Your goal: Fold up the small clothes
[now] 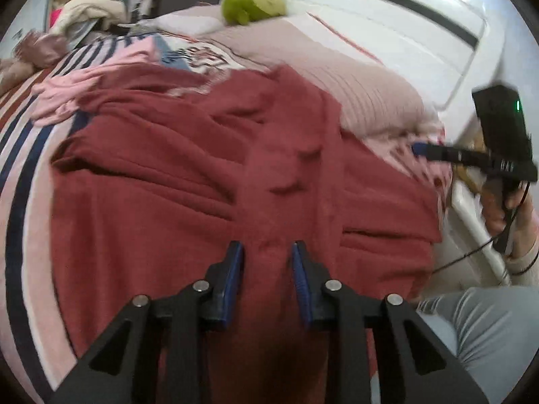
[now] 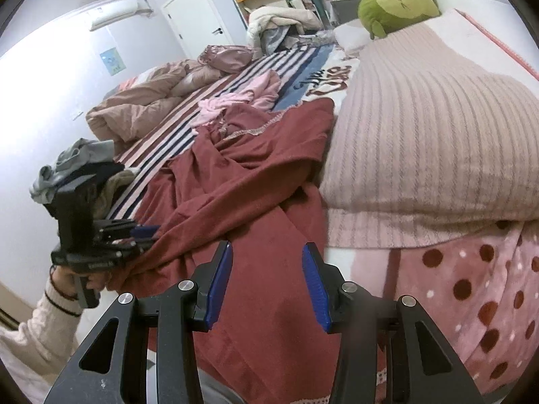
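Red knit, looking soft and limp: finding the garment (image 1: 168, 175) sprawling rumpled on the bed (image 1: 20, 155), against the pillow (image 2: 421, 134). Hovering the right tool (image 2: 266, 279) over its near hem, jaws apart, gripping nothing. Straddling a ridge of cloth with the left tool (image 1: 267, 269); pinching or not, hard to tell. Likely sagging from a single pinch, so favouring hem corners or shoulders.

My left tool (image 1: 267, 247): black linkage arms, blue ribbed pads, silver pivot screws | my right tool (image 2: 266, 247): same build, green light, black cable | I wear cream knit sleeves (image 2: 37, 323), dark wrist bands, grey trousers (image 1: 485, 330)
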`<control>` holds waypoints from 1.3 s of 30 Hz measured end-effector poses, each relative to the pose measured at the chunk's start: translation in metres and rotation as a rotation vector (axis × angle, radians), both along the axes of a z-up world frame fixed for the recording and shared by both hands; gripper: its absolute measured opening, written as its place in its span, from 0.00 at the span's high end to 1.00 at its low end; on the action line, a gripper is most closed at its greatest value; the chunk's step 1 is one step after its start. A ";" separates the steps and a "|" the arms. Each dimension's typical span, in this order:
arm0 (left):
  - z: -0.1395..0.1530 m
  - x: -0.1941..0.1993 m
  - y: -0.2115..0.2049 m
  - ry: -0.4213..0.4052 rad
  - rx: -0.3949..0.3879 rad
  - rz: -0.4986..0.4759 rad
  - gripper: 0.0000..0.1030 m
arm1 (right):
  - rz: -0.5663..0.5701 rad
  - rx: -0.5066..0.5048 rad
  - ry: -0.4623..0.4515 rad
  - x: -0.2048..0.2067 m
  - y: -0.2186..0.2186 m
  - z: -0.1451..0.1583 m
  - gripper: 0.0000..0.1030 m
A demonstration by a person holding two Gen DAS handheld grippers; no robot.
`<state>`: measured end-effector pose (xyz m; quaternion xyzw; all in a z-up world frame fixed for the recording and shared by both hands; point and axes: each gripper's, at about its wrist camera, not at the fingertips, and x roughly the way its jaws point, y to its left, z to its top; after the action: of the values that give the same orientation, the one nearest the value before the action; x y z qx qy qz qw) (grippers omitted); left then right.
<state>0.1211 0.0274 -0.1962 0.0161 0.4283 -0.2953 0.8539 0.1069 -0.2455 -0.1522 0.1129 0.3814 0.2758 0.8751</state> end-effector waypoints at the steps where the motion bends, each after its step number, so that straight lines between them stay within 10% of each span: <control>1: 0.001 -0.002 -0.003 -0.016 0.014 0.008 0.85 | -0.004 0.005 0.007 0.000 -0.001 -0.001 0.63; 2: 0.003 -0.002 -0.003 -0.019 0.015 0.013 0.99 | -0.001 0.010 0.011 -0.002 -0.001 -0.001 0.63; 9: 0.045 -0.037 0.038 -0.186 0.007 0.262 0.99 | -0.007 -0.053 -0.024 -0.008 0.000 0.005 0.63; 13: 0.012 -0.040 0.050 -0.050 0.043 0.243 0.97 | -0.027 -0.097 -0.029 -0.001 0.002 0.002 0.63; 18: 0.014 -0.062 0.083 -0.059 -0.107 0.310 0.51 | -0.030 -0.232 -0.060 0.020 0.025 -0.006 0.63; 32: -0.016 -0.062 0.101 0.021 -0.205 0.294 0.45 | 0.013 -0.280 0.027 0.008 0.019 -0.037 0.45; 35: -0.020 -0.046 0.082 0.010 -0.174 0.307 0.52 | 0.029 -0.285 0.032 0.004 0.019 -0.039 0.45; 39: -0.016 -0.037 0.074 0.038 -0.199 0.336 0.93 | 0.043 -0.274 0.037 0.008 0.023 -0.040 0.50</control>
<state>0.0838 0.1013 -0.2120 -0.1457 0.4098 -0.1895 0.8803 0.1150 -0.2221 -0.1923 -0.0109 0.4339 0.2378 0.8689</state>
